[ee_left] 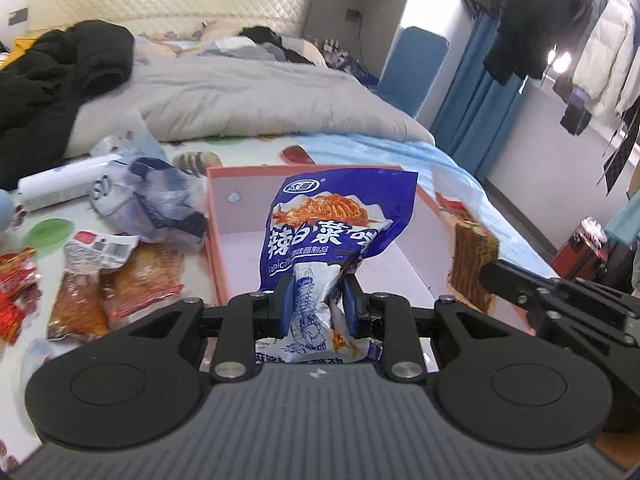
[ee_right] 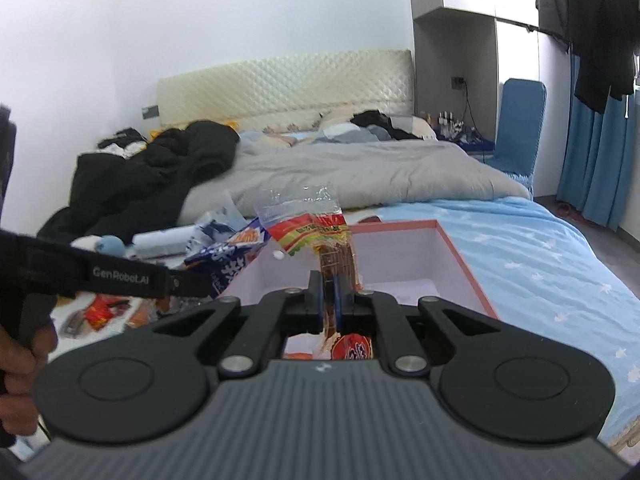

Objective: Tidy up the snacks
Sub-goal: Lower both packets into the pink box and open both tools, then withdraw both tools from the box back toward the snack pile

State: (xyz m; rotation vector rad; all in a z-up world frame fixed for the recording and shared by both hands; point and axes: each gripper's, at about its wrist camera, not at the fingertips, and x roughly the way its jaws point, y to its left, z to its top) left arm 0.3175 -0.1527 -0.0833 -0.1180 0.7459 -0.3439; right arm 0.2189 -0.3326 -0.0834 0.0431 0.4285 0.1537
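Well, the bed [ee_right: 540, 248] filled almost everything, its blue star-printed sheet lying bare and open along the right side all the way to the mattress edge. A grey quilt [ee_left: 248, 96] was heaped across the far half, and a black jacket [ee_left: 52, 76] slumped at its left end. Nearer in sat the pink-rimmed box [ee_right: 464, 256], lid off, white inside, its floor mostly bare with plenty of room. Its right wall ran close to the open blue sheet; its left wall stood just beside the clutter.

That clutter crowded the left: a crumpled blue-and-clear plastic bag [ee_left: 156, 200], a white roll [ee_left: 60, 184], a green lid [ee_left: 50, 232] and a spread of orange and red snack packets [ee_left: 108, 284] lying flat on the sheet, right up against the box's left edge.

The left gripper [ee_left: 316, 304] hung over the box's near rim, its blue pads pinching the blue noodle-snack packet [ee_left: 328, 224] at its crumpled lower part, the packet standing upright above the box floor. The right gripper [ee_right: 329, 298] hung over the box too, fingers squeezed nearly together on the clear-topped brown snack packet [ee_right: 320, 236], which rose upright above the box interior. A hand [ee_right: 18, 364] gripped the left tool's handle at the right view's left edge.
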